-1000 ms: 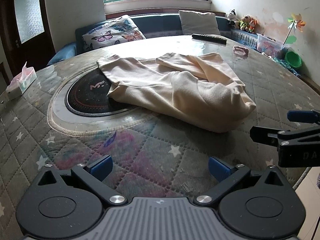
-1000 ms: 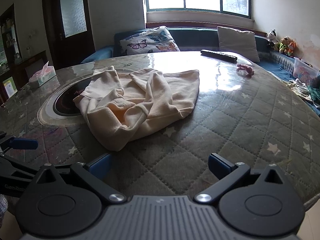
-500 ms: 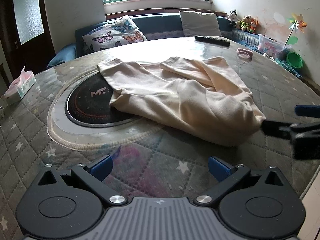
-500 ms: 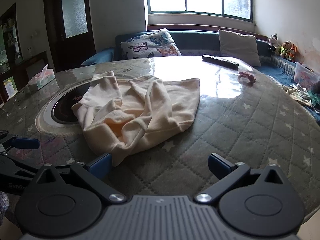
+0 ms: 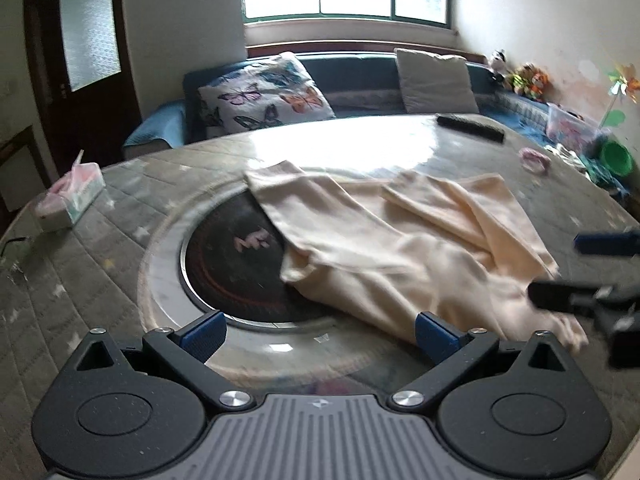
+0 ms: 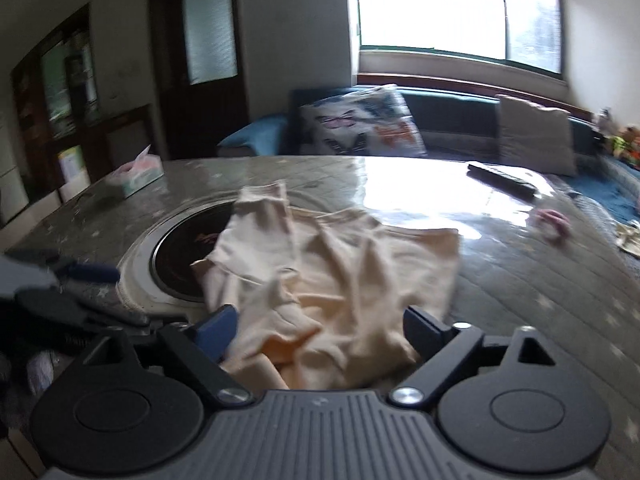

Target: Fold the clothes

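Note:
A cream garment (image 5: pixel 400 240) lies crumpled on the round quilted table (image 5: pixel 100 280), partly over a black round cooktop (image 5: pixel 236 264). My left gripper (image 5: pixel 320 334) is open at the cooktop's near rim, and the garment's near edge reaches its right fingertip (image 5: pixel 436 334). In the right wrist view the same garment (image 6: pixel 340 272) has its bunched near edge lying between the fingers of my right gripper (image 6: pixel 320 330). Those jaws are closing but still stand wide, and the pads are not pressing the cloth. The right gripper (image 5: pixel 580 272) also shows at the garment's right end, and the left gripper (image 6: pixel 80 280) sits left of the cloth.
A tissue box (image 5: pixel 70 200) stands at the table's left edge. A black remote (image 5: pixel 470 128) and a small pink item (image 5: pixel 534 160) lie at the far right. Behind the table is a sofa with a butterfly pillow (image 5: pixel 264 96). The table edge runs close on the right.
Both grippers have moved forward and up toward the garment. Its near edge now lies between the right gripper's fingers, which have narrowed a little. The garment itself has not moved.

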{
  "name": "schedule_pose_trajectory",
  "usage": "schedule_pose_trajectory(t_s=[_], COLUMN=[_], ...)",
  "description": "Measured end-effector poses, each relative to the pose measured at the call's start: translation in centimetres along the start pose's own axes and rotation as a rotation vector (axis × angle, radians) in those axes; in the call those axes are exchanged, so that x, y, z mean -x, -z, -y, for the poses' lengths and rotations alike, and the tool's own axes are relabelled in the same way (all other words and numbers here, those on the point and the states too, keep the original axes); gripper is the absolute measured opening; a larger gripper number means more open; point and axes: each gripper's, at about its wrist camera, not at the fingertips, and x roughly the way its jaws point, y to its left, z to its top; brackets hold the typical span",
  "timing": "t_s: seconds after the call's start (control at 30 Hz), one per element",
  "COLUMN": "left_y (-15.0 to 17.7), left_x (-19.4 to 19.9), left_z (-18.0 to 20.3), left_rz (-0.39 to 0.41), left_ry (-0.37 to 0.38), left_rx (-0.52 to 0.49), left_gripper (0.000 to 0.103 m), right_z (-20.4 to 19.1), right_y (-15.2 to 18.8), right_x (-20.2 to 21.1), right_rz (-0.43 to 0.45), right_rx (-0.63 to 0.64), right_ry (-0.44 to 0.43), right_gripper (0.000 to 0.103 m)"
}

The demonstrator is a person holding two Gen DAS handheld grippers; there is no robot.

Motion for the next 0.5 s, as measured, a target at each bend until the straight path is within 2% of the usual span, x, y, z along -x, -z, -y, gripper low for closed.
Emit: schedule_pose_trajectory(t_s=[0.07, 0.2, 0.3, 0.4, 0.5], left_y=[-0.6, -1.6, -2.3, -3.0, -3.9], left_x=[-0.1, -0.3, -0.4, -0.5, -0.8], left_z=[-0.7, -1.8, -2.1, -1.9, -1.4], left_rz=[0.006, 0.013, 0.016, 0.018, 0.016], left_ry=[-0.013, -0.018, -0.006, 0.016, 0.051], left_rx=[0.014, 0.036, 0.042, 0.034, 0.018], left_gripper=[0.102, 0.102, 0.102, 0.102, 0.103], right_z=[-0.3, -0.6, -1.0, -1.3, -2.6], right_y=[-0.4, -0.5, -0.5, -0.2, 0.3], right_x=[-1.3, -3.9, -5.4, -6.1, -5.2], right_rz=[-0.020, -0.076, -0.105, -0.128, -0.124], right_rx=[0.015, 0.025, 0.041, 0.041, 0.083], right_ry=[-0.025, -0.085, -0.109, -0.137, -0.208], right_gripper=[0.084, 0.069, 0.065, 0.050, 0.048])
